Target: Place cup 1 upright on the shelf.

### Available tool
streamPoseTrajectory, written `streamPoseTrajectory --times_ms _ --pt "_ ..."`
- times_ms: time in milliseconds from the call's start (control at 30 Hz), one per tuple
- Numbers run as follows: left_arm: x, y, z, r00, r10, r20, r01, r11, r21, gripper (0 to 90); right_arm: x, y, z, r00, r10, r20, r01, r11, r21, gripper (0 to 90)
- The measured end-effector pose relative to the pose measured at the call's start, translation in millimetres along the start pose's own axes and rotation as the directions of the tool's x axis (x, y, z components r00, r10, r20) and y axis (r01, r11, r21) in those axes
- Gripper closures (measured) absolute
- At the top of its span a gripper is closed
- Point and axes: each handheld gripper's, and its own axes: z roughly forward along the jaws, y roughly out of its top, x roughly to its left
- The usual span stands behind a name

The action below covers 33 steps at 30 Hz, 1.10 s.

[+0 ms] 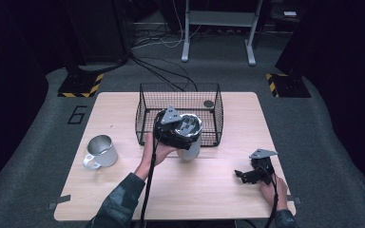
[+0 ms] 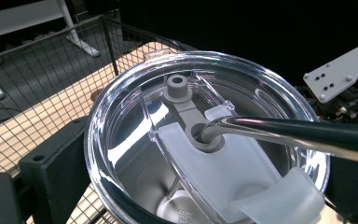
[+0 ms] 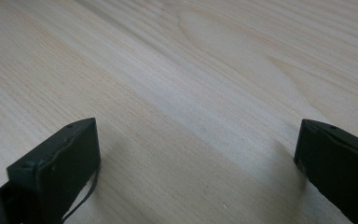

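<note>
High view: we see the left gripper (image 1: 175, 129) clamped around the lidded tumbler (image 1: 190, 137), upright at the wire basket (image 1: 145, 109)'s near wall, mid-bench.
Left gripper view: clear lid (image 2: 121, 116), metal straw (image 2: 289, 133) through it.
Right gripper (image 1: 248, 175): jaws wide, empty, near right bench corner.
Key relation: we judge the basket lies directly beyond the tumbler; left hand nearer.

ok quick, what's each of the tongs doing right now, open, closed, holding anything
Left tongs: shut on the tumbler, held by the basket.
Right tongs: open, holding nothing, low over the table.
</note>
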Motion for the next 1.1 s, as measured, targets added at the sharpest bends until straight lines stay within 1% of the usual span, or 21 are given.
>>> streamPoseTrajectory --times_ms 200,267,500,667,800,1100 --pt "-0.9 8.4 -3.8 1.0 0.01 0.002 -0.01 0.9999 -0.006 3.9 0.0 0.0 0.0 1.0 0.0 0.0 0.0 1.0 0.0 0.0" --pt "-1.7 10.3 -4.2 0.9999 0.009 -0.005 -0.009 0.9999 -0.013 3.9 0.0 0.0 0.0 1.0 0.0 0.0 0.0 1.0 0.0 0.0" --pt "-1.4 19.0 -6.5 0.9998 0.018 -0.008 -0.018 0.9997 -0.016 3.9 0.0 0.0 0.0 1.0 0.0 0.0 0.0 1.0 0.0 0.0" --pt "0.4 24.7 -6.3 0.9999 0.013 -0.005 -0.013 0.9996 -0.025 3.9 0.0 0.0 0.0 1.0 0.0 0.0 0.0 1.0 0.0 0.0" --pt "-0.3 29.3 -7.0 0.9998 0.022 0.0 -0.022 0.9994 -0.026 3.9 0.0 0.0 0.0 1.0 0.0 0.0 0.0 1.0 0.0 0.0" --pt "-1.9 40.7 -10.3 0.9995 0.032 0.006 -0.032 0.9984 -0.047 3.9 0.0 0.0 0.0 1.0 0.0 0.0 0.0 1.0 0.0 0.0"
